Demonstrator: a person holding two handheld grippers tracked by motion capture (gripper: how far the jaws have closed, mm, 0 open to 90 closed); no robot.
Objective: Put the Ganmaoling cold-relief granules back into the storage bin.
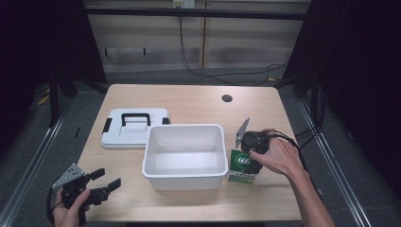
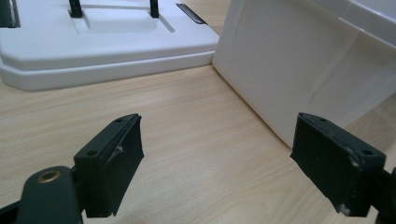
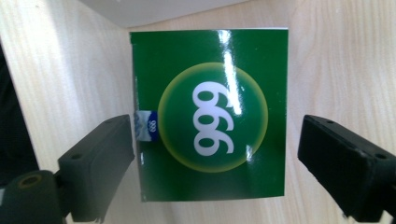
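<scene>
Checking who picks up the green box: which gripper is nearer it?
Right. The right gripper hangs over the green box, jaws open either side; the left gripper is beyond the white bin.

In the high view, right of centre, the flat green box with the white 999 circle (image 1: 243,165) is partly covered by the right gripper (image 1: 253,153) and the hand on it, so the jaw tips there can't be made out. The small print on the box's lower strip is way too tiny to be read. In the left gripper view, the white plastic lid with black handle (image 2: 102,46) gets cut off at the top and left edges, and the white plastic bin (image 2: 299,60) is chopped at the upper right.
</scene>
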